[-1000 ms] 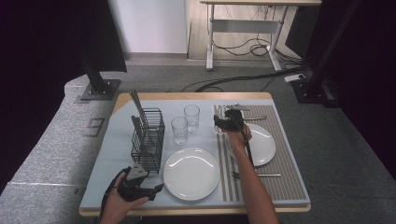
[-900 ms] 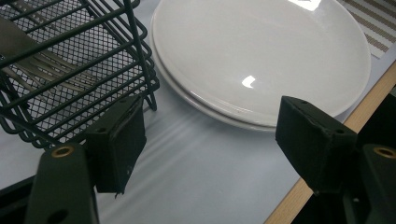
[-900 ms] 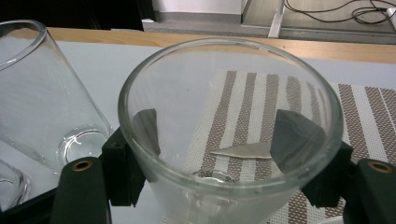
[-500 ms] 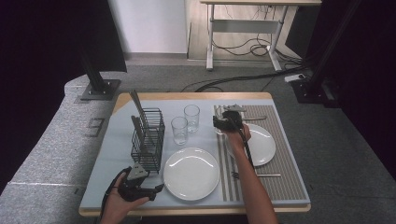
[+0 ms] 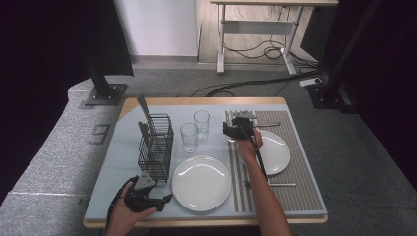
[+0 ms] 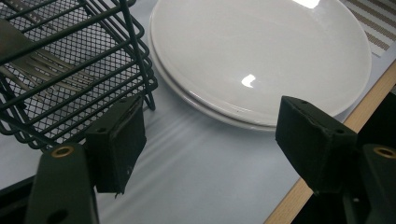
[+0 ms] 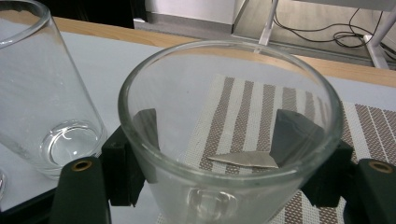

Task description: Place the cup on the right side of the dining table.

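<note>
My right gripper (image 5: 237, 129) hovers at the far left corner of the striped placemat (image 5: 295, 191), its hand reaching over the right-hand plate (image 5: 275, 152). In the right gripper view its jaws (image 7: 219, 135) are shut on a clear drinking glass (image 7: 233, 191), a pad against each side. A second glass (image 7: 42, 93) stands just to its left. My left gripper (image 5: 147, 195) rests near the table's front edge, open, with nothing between its fingers (image 6: 116, 140). It lies between the wire basket (image 6: 70, 70) and the big white plate (image 6: 261, 51).
Two glasses (image 5: 189, 136) (image 5: 202, 123) stand on the blue mat (image 5: 123, 167) behind the centre plate (image 5: 201, 182). The black wire basket (image 5: 156, 147) holds cutlery. A fork (image 5: 269, 124) and a knife (image 5: 278, 185) lie on the placemat.
</note>
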The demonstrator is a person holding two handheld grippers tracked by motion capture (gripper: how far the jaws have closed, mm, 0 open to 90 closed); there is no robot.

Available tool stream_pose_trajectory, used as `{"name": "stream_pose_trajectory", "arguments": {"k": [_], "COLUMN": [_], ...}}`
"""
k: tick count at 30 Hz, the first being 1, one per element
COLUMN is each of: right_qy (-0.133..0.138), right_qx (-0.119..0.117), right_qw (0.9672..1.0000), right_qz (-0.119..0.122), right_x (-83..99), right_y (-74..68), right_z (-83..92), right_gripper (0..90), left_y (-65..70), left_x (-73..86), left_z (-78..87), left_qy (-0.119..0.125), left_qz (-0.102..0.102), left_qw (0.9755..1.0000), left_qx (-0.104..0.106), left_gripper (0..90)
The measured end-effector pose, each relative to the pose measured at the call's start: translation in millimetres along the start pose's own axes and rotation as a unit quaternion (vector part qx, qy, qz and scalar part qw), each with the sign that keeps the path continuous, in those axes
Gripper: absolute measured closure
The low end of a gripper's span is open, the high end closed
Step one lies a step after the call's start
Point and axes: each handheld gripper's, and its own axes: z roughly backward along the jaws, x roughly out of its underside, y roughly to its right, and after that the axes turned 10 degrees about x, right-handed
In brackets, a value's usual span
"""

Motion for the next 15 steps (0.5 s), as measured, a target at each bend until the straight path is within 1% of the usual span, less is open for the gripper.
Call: {"name": "stream_pose_trajectory", "arguments": {"k": [4, 8, 12, 15], "right_qy": [-0.003, -0.007, -0.011, -0.011], "right_qx": [-0.001, -0.013, -0.022, -0.019], "right_qw": [1.0, 0.9999, 0.9996, 0.9995], "right_qz": [0.005, -0.004, -0.015, -0.024], "right_x": [0.4, 0.7, 0.8, 0.6], "right_y": [0.6, 4.6, 5.7, 6.0], "right_z": [1.0, 1.3, 1.3, 1.9], "right_gripper": [28.9, 28.4, 27.7, 24.5], "left_y": [0.5, 0.4, 0.6, 0.5], "left_x": [-0.2, -0.2, -0.2, -0.1], "left_z": [-0.1, -0.3, -0.7, -0.5], "left_qy": [-0.001, 0.0, -0.001, -0.001], "left_qz": [-0.001, -0.001, -0.001, -0.001], "left_qw": [1.0, 1.0, 1.0, 1.0], "left_qx": [0.0, 0.0, 0.0, 0.0], "left_gripper": [24.7, 24.7, 24.7, 24.7]}}
